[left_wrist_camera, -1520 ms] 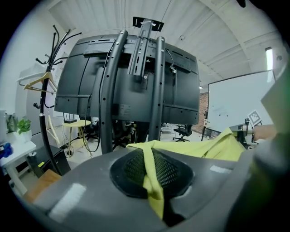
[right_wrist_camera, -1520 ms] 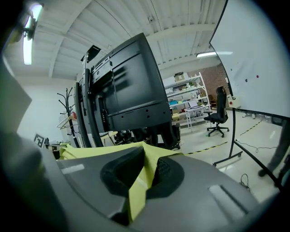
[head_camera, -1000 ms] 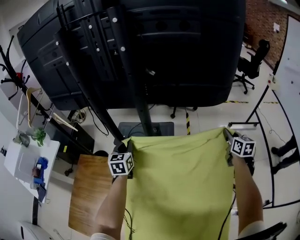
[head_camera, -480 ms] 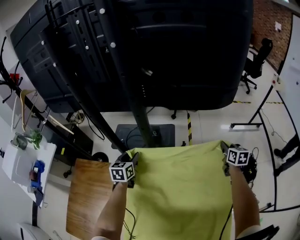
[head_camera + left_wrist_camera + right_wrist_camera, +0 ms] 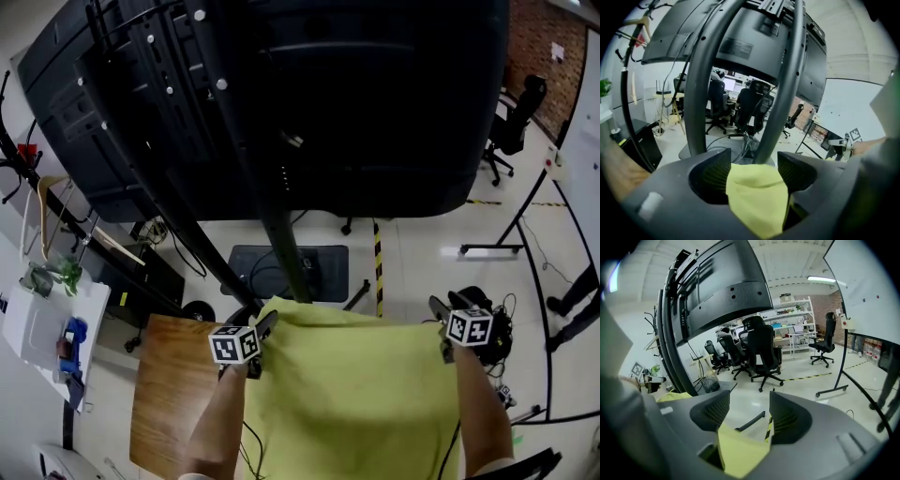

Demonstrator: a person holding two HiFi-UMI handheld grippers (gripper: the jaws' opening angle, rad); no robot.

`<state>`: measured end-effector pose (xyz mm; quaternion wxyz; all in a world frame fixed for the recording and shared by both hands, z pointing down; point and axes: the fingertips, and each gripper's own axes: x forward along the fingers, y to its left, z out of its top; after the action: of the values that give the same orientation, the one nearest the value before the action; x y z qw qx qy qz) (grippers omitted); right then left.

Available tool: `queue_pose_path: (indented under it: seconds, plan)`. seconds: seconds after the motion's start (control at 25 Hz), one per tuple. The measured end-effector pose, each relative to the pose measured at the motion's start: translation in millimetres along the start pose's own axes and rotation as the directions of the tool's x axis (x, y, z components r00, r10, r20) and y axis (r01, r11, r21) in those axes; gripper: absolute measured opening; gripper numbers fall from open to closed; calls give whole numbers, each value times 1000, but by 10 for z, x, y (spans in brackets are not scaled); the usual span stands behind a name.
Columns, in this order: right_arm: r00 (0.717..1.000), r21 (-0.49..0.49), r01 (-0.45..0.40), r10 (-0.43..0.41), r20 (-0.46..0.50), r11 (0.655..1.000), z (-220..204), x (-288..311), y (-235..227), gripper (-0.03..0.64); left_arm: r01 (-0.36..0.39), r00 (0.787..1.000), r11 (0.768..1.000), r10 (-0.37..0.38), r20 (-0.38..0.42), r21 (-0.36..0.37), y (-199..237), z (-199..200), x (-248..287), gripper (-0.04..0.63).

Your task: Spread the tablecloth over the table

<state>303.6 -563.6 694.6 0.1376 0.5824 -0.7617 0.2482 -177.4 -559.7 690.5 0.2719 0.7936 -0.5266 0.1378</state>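
Tablecloth lies draped in front of you, over right part of bench; wood bare at left. Your left tongs: jaws just opened, stand wide, far-left corner loose between them, not pinched. Your right tongs: likewise just opened wide, far-right corner slack between jaws. Laying down looks mostly done; left, by my judgement: draw tongs clear, maybe shift cloth over bare wood. Beyond: big dark screen on stand

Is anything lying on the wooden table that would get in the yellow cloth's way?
Nothing visible does: the wooden table is bare where it shows, and the tablecloth already drapes over the rest.
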Motion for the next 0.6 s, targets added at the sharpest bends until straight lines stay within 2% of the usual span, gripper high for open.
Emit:
queue_pose_path:
  seconds: [0.12, 0.2, 0.24, 0.36, 0.48, 0.6]
  plan:
    - [1000, 2, -8, 8, -10, 1000, -98, -36, 15, 275, -64, 998, 997, 63, 25, 39, 55, 70, -63, 319]
    - [1000, 4, -23, 23, 0, 1000, -112, -97, 77, 250, -74, 997, 994, 71, 35, 83, -17, 76, -127, 316]
    - [999, -4, -38, 38, 15, 999, -104, -149, 149, 209, -71, 997, 992, 66, 49, 103, -73, 100, -180, 311]
    - [990, -66, -114, 119, 70, 991, -123, -434, 518, 24, -63, 994, 986, 48, 99, 155, -240, 137, -445, 289]
    - [978, -129, -154, 170, 118, 980, -200, -761, 848, 6, -89, 988, 974, 59, 144, 211, -329, 88, -764, 149]
    - [972, -134, -132, 155, 179, 982, -178, -1015, 1014, 6, -123, 979, 972, 85, 187, 201, -362, 92, -1055, 19]
